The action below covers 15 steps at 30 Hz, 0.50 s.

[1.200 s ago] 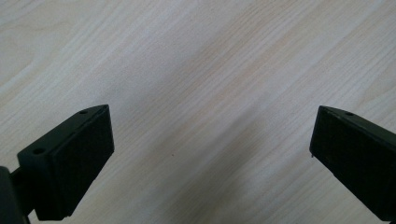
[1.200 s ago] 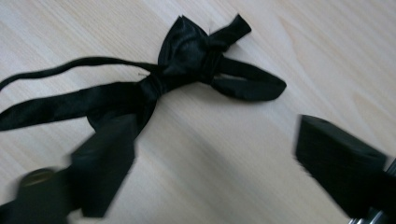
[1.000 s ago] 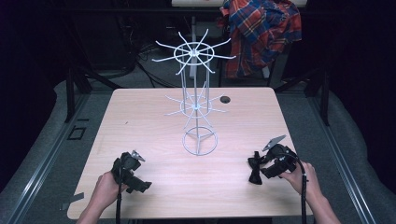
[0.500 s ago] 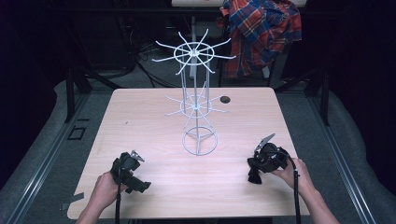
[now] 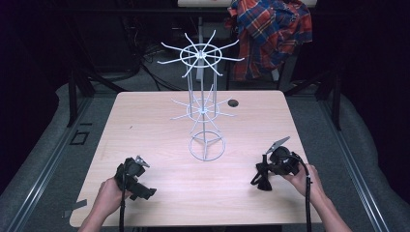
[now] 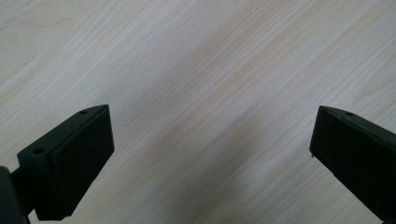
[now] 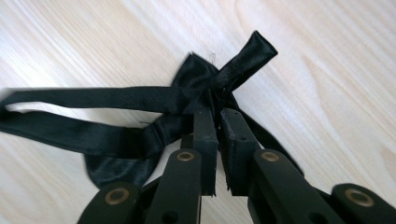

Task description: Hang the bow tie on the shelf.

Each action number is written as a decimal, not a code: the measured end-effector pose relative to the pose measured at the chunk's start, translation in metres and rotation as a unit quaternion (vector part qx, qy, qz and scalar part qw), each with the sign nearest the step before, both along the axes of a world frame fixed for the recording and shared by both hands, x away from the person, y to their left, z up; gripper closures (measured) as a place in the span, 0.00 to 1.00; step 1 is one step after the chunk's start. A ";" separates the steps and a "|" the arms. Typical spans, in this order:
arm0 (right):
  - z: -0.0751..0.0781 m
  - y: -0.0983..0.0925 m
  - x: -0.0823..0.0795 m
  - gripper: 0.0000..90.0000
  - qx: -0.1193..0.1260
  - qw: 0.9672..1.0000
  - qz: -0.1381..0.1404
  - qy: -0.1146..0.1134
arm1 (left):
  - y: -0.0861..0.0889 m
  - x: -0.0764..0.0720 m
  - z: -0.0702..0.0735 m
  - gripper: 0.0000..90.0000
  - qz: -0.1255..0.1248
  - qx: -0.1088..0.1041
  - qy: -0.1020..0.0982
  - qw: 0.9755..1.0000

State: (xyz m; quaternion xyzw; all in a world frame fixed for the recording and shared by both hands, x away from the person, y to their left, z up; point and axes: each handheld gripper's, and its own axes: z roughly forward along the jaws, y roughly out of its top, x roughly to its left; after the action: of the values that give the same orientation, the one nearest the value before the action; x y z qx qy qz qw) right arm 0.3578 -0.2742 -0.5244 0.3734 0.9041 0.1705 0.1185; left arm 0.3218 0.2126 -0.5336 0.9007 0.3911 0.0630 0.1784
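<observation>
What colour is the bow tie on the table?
The bow tie is shiny black, clearest in the right gripper view.

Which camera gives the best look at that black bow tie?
The right gripper view: the bow tie is close up, its knot pinched in the shut jaws. The high view shows it small and dark under the right gripper.

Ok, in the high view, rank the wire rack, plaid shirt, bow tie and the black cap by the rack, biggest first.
1. Wire rack and plaid shirt: similar, and the shirt hangs farther back, so unranked.
2. Bow tie, in the right gripper.
3. Black cap.
</observation>
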 end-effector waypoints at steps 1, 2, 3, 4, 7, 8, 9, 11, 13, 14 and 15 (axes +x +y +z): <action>0.002 -0.001 0.000 0.95 0.014 1.000 -0.005 0.000 | 0.000 0.000 0.000 0.00 0.000 0.000 0.000 1.000; 0.004 -0.002 0.000 0.95 0.027 1.000 -0.008 -0.001 | 0.000 0.000 0.000 0.00 0.000 0.000 0.000 1.000; 0.006 -0.003 -0.001 0.95 0.035 0.999 -0.012 -0.005 | 0.000 0.000 0.000 0.00 0.000 0.000 0.000 1.000; 0.008 -0.004 -0.001 0.95 0.044 0.999 -0.014 -0.005 | 0.000 0.000 0.000 0.00 0.000 0.000 0.001 1.000; 0.013 -0.005 -0.002 0.95 0.059 0.998 -0.018 -0.010 | 0.000 0.000 0.000 0.00 0.000 0.000 0.000 1.000; 0.014 -0.006 -0.003 0.95 0.064 0.998 -0.021 -0.012 | 0.000 0.000 0.000 0.00 0.000 -0.001 0.001 1.000; 0.017 -0.006 -0.003 0.96 0.076 0.997 -0.020 -0.013 | 0.000 0.000 0.000 0.00 0.000 -0.001 0.001 1.000; 0.019 -0.007 -0.003 0.96 0.078 0.997 -0.022 -0.014 | 0.000 0.000 0.000 0.00 0.000 -0.001 0.001 1.000; 0.024 -0.008 -0.005 0.96 0.097 0.995 -0.026 -0.024 | 0.000 0.000 0.000 0.00 0.000 -0.001 0.001 1.000; 0.026 -0.008 -0.006 0.96 0.103 0.994 -0.026 -0.024 | 0.000 0.000 0.000 0.00 0.000 -0.001 0.001 1.000; 0.028 -0.008 -0.007 0.96 0.107 0.994 -0.026 -0.027 | 0.000 0.000 0.000 0.00 0.000 -0.002 0.001 1.000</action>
State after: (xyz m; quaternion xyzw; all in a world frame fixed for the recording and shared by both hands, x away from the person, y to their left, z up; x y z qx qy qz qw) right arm 0.3508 -0.2822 -0.4968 0.4029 0.8671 0.2728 0.1069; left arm 0.3220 0.2123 -0.5338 0.9005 0.3913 0.0615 0.1796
